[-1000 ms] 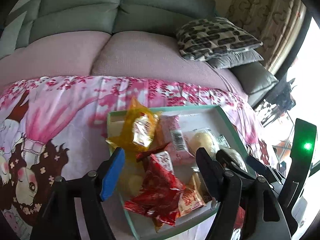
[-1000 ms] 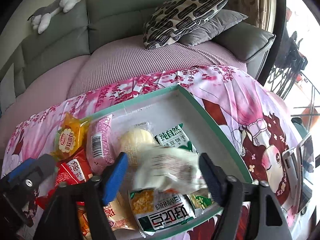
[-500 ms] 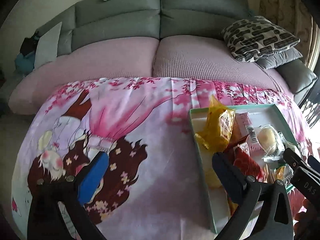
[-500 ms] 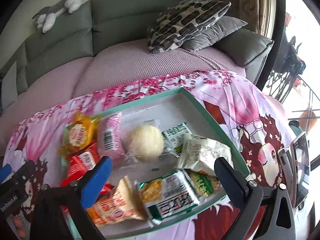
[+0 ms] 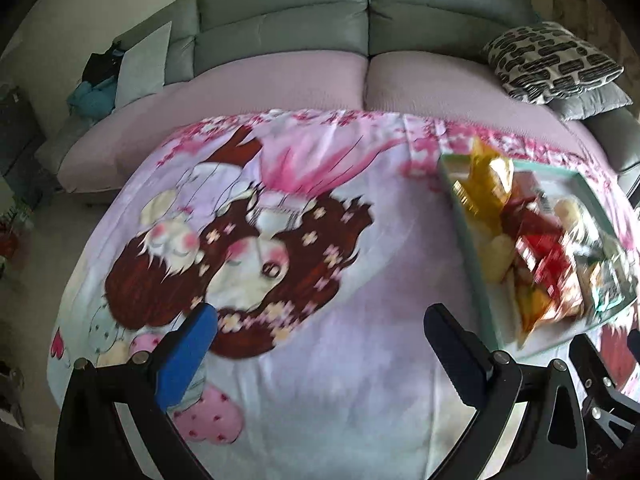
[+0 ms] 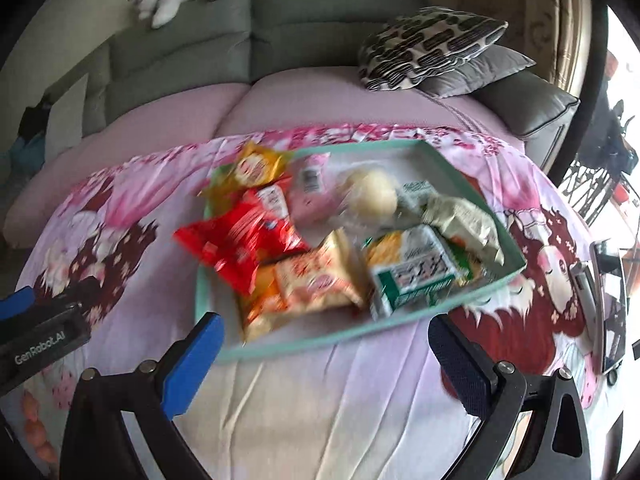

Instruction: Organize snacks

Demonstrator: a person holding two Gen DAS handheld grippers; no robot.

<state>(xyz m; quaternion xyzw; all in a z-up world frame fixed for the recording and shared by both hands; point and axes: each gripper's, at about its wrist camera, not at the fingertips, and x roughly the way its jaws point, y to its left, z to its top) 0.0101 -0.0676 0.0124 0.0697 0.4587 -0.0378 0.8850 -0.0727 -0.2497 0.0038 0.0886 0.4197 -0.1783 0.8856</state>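
Your left gripper is spread wide with nothing between the fingers, over bare printed cloth left of the tray; its jaws have just been opening. Your right gripper is also at full spread and empty, jaws likewise just opened, sitting at the near edge of the tray. In the right view, the snacks are all in the tray: yellow packet far left, red packet hanging over the left rim, pink packet and round bun toward the far side, orange-beige packet and green-white packet at the near side, crumpled pale packet near the right rim. Tray sits on the cloth over the pink sofa seat. Patterned cushion far right. Both views are motion-blurred.
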